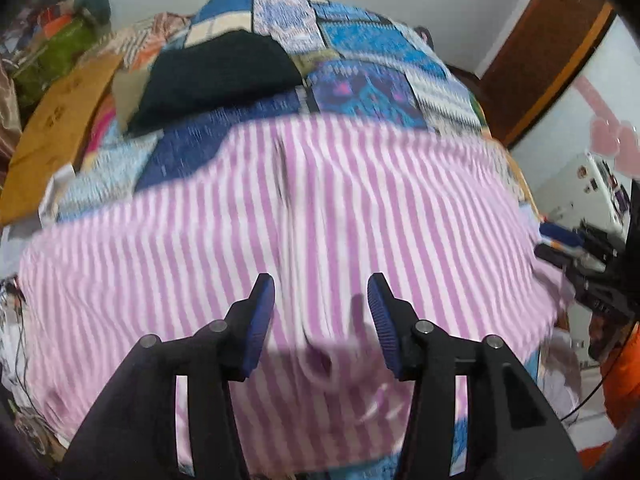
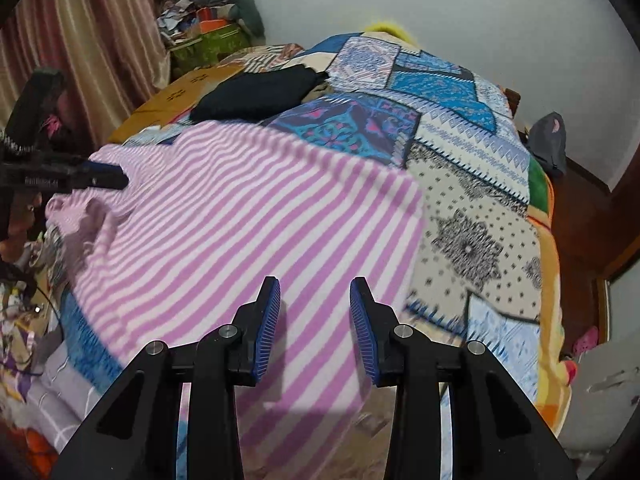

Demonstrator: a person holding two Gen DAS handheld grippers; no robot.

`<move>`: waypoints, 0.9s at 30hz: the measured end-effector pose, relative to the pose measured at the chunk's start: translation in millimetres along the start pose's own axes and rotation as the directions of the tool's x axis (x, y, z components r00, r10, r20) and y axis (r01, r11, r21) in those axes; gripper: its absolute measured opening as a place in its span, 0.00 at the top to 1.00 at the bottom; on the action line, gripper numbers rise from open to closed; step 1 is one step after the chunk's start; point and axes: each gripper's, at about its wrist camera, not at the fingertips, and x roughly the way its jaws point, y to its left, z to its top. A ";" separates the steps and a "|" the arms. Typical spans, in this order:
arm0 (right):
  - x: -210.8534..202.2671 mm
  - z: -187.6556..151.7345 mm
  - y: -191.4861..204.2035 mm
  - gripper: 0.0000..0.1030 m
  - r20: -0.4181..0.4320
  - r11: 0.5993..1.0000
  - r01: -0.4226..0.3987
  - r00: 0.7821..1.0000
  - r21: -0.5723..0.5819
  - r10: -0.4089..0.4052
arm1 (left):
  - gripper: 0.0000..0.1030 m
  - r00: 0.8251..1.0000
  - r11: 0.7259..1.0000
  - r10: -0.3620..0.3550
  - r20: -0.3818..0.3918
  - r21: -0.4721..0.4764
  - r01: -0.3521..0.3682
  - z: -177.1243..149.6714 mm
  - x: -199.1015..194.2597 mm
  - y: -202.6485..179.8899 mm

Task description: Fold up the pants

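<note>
Though motion-blurred — pants [image 1: 280, 220], near hem cut off.

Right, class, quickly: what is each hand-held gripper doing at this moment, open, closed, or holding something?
Left hand-held gripper: open, nothing between its pads, above the striped pants.
Right hand-held gripper: open, holding nothing, also above the pants.

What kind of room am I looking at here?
Most likely a bedroom in a home. The striped pants lie on a bed covered by a patchwork quilt, a curtain hangs at the left, and folded dark clothing sits further back on the bed.
</note>
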 end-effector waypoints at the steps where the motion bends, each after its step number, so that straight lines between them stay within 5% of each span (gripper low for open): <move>1: 0.9 -2.8 3.6 0.68 -0.009 1.000 -0.009 1.000 0.000 0.009 | 0.54 1.000 1.000 0.013 -0.013 0.007 -0.013 -7.1 2.7 -2.3; 7: -3.4 -16.8 28.6 0.68 -0.037 0.998 -0.021 0.999 -0.060 0.018 | 0.54 0.999 0.998 0.038 -0.028 -0.056 -0.040 -53.4 -5.0 16.8; 11: -12.8 -12.7 39.2 0.68 -0.010 0.997 -0.022 1.000 -0.079 0.021 | 0.54 0.986 0.983 0.167 0.004 -0.082 -0.166 -71.9 -26.7 34.4; 14: -14.8 -5.1 47.4 0.68 0.015 0.997 -0.028 0.999 -0.078 0.029 | 0.54 0.980 0.971 0.192 0.044 -0.152 -0.184 -84.5 -47.0 54.8; 17: -12.9 6.2 62.6 0.67 0.033 0.995 -0.047 0.998 -0.087 0.050 | 0.48 0.965 0.950 0.240 0.110 -0.233 -0.210 -100.1 -72.6 78.2; 19: -10.6 12.0 74.7 0.67 0.040 0.993 -0.051 0.998 -0.107 0.055 | 0.31 0.951 0.932 0.269 0.149 -0.288 -0.219 -111.4 -88.2 96.1; 21: -6.2 18.2 88.6 0.66 0.046 0.990 -0.053 0.997 -0.132 0.059 | 0.24 0.937 0.908 0.301 0.176 -0.353 -0.225 -122.0 -99.3 118.7; 27: 14.7 32.4 123.2 0.65 0.029 0.983 -0.073 0.996 -0.168 0.079 | 0.24 0.952 0.843 0.268 0.145 -0.514 -0.159 -154.1 -97.3 179.9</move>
